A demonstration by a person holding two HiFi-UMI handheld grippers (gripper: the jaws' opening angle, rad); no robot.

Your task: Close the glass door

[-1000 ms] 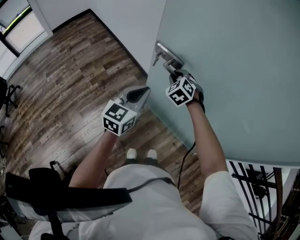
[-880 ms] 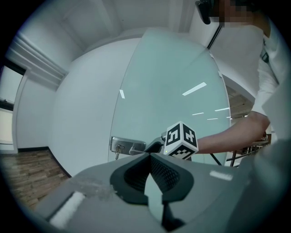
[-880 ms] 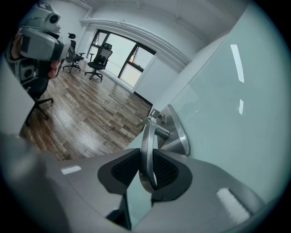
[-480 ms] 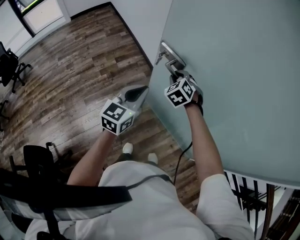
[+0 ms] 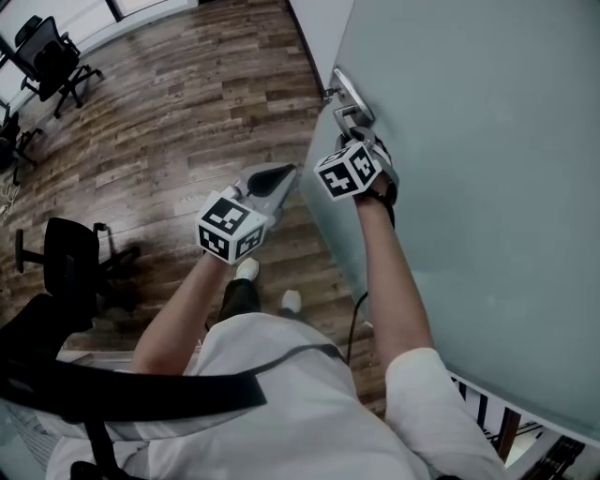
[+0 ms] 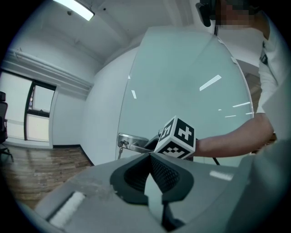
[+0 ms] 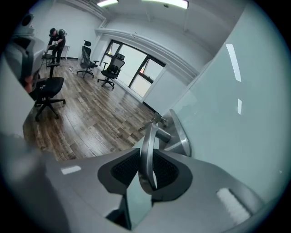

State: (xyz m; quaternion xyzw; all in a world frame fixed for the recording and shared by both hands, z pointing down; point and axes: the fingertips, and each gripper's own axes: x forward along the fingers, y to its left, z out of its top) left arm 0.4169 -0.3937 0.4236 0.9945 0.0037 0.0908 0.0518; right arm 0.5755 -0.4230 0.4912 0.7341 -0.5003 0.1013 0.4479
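With arm outstretched, right gripper jaws clamp handle; left gripper jaws together.

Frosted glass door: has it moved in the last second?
Yes. In the head view the frosted glass door has swung toward the white wall; the strip of wall beside its edge is narrower.

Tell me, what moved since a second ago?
The person stepped forward, and the door swung along: less white wall shows past its edge. The right gripper stays clamped on the handle; the left gripper stays shut and empty.
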